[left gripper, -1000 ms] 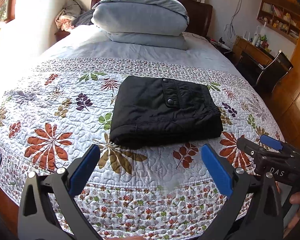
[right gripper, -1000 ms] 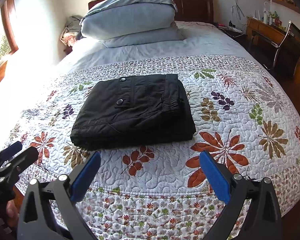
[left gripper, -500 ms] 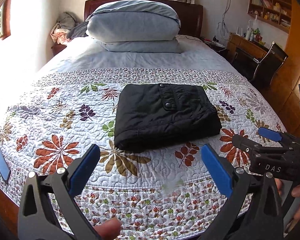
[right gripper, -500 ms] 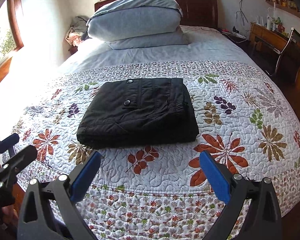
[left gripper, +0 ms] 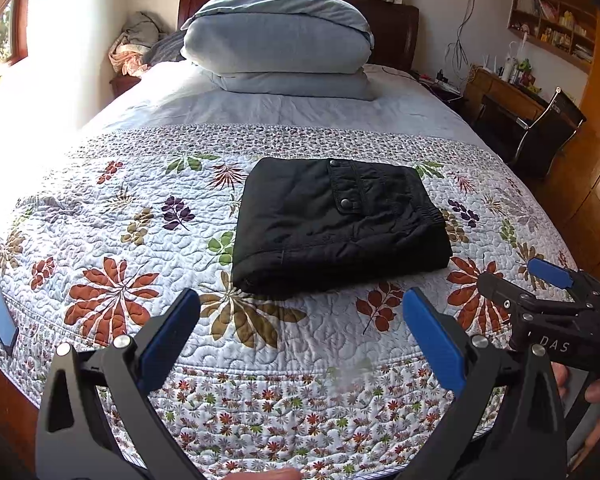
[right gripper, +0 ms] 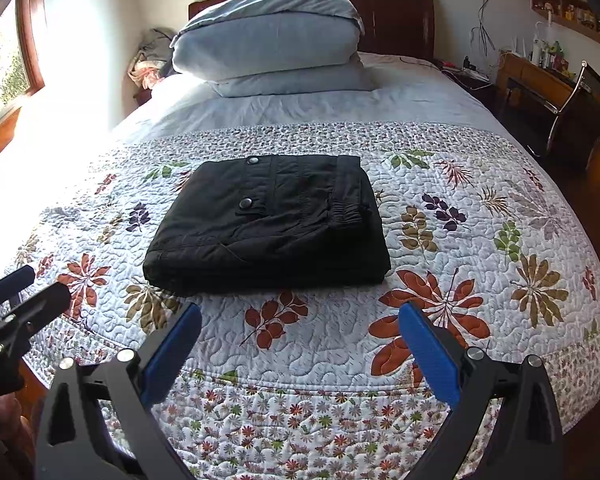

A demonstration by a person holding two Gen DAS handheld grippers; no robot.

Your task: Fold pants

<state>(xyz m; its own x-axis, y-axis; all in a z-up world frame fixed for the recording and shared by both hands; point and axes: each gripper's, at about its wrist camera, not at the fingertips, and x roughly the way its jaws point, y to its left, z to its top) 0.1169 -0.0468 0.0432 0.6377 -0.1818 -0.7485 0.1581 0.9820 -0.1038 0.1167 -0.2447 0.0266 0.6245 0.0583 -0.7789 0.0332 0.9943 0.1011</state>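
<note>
pants (left gripper: 336, 224): black, folded into a neat rectangle, mid-frame on the floral quilt (left gripper: 100, 216)
left gripper (left gripper: 300, 332): jaws spread wide, holding nothing
right gripper (right gripper: 300, 336): same deal, jaws spread, empty

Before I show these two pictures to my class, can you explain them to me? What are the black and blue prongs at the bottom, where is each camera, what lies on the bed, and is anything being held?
There is no robot here. A person holds a hand tool in each hand, each with two black arms tipped with blue pads. Each tool has a camera that looks forward between its jaws.

One picture comes from the left gripper, the other from the right gripper. Each tool also shows at the edge of the other's picture.

On the quilt lie black pants, folded into a neat rectangle. Pillows are stacked at the head of the bed.

Nothing is held: both jaws stand open, short of the pants.
</note>
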